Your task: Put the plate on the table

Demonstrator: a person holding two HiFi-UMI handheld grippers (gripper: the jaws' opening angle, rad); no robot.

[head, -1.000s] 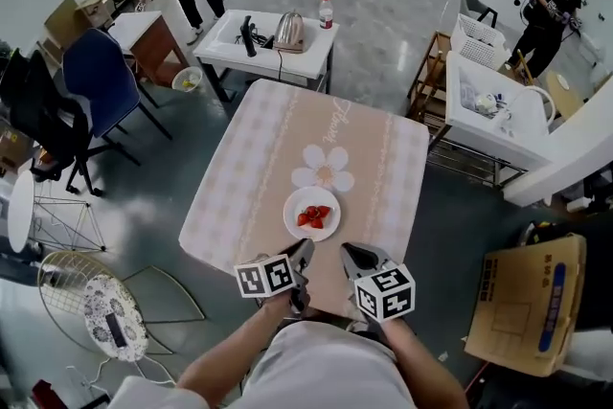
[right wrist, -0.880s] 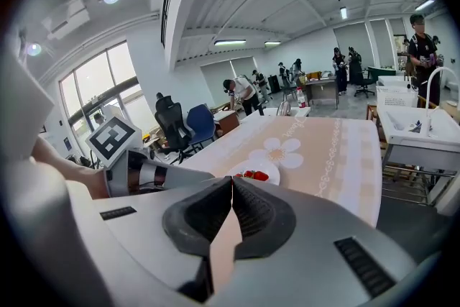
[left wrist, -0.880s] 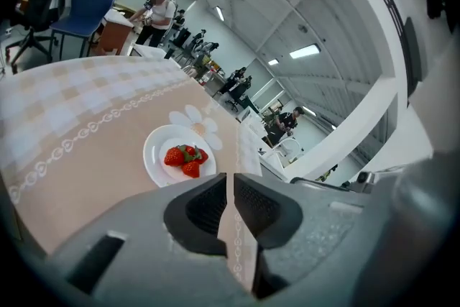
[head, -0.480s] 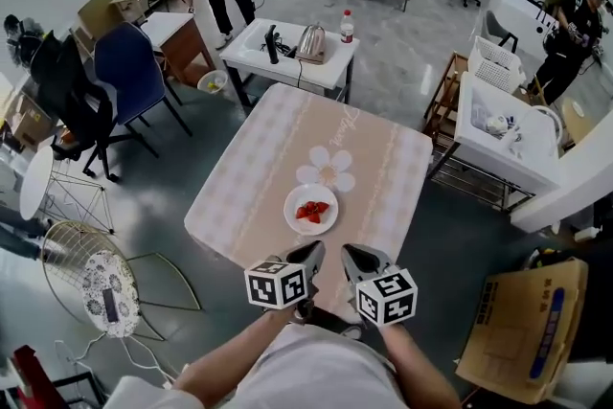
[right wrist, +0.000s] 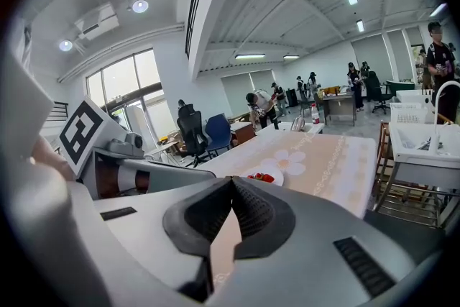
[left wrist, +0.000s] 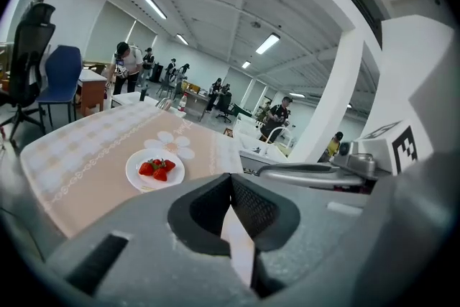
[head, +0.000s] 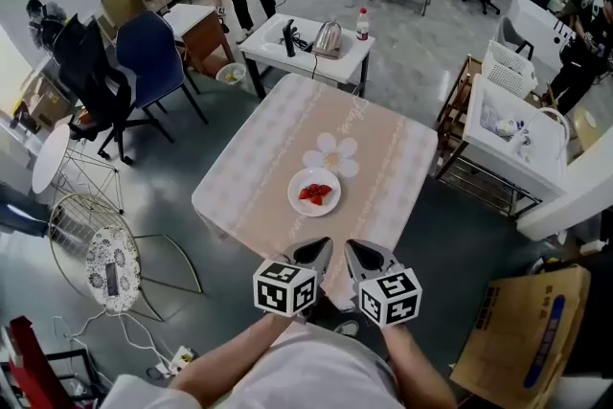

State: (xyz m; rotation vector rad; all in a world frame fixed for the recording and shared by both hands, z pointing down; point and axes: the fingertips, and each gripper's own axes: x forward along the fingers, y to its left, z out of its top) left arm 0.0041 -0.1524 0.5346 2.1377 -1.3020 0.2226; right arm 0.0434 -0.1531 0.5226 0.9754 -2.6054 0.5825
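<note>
A white plate (head: 314,192) with red strawberries (head: 315,193) rests on the pink tablecloth of the square table (head: 259,168), just in front of a white flower print. The same plate (left wrist: 154,169) appears in the left gripper view, and it lies far off (right wrist: 267,175) in the right gripper view. My left gripper (head: 316,248) and right gripper (head: 356,250) hover side by side at the table's near edge, short of the plate. Both are shut, jaw tips touching, with nothing between them.
A white side table (head: 316,48) with a kettle and a bottle stands beyond the far edge. Office chairs (head: 144,62) and wire stools (head: 105,254) are on the left. A white workbench (head: 522,144) and a cardboard box (head: 522,330) stand on the right. People work at the back.
The head view has drawn back and the table sits farther off. Both grippers have pulled back from over the cloth to its near edge. The plate has stayed put.
</note>
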